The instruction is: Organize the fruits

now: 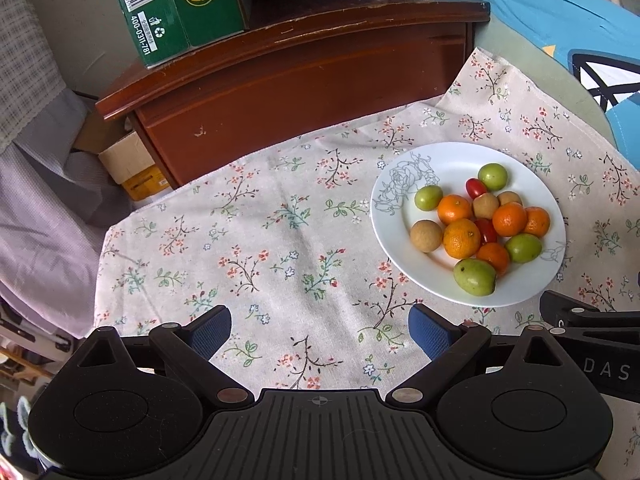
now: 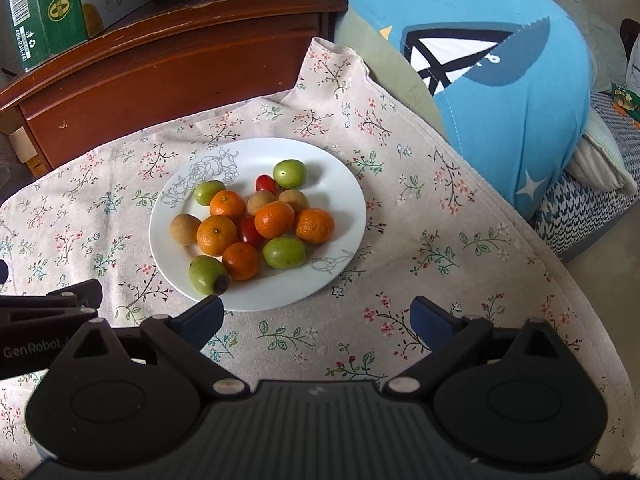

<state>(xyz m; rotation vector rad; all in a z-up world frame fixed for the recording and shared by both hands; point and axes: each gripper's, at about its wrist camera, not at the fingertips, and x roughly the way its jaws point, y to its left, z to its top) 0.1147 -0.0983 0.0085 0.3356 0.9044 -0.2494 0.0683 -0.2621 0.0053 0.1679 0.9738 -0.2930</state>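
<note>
A white plate (image 1: 432, 272) (image 2: 320, 160) sits on the floral cloth and holds mixed fruit: several orange tangerines (image 1: 461, 238) (image 2: 274, 219), green fruits (image 1: 475, 277) (image 2: 208, 274), brown longans (image 1: 426, 235) (image 2: 185, 229) and red cherry tomatoes (image 1: 476, 188) (image 2: 265, 183). My left gripper (image 1: 320, 330) is open and empty, low over the cloth to the left of the plate. My right gripper (image 2: 318, 318) is open and empty, just in front of the plate's near rim.
A dark wooden cabinet (image 1: 288, 92) (image 2: 160, 64) stands behind the table with a green carton (image 1: 176, 4) (image 2: 44, 12) on top. A blue cushion (image 2: 500, 80) (image 1: 560, 12) lies to the right. The floral cloth (image 1: 256, 240) (image 2: 440, 260) covers the table.
</note>
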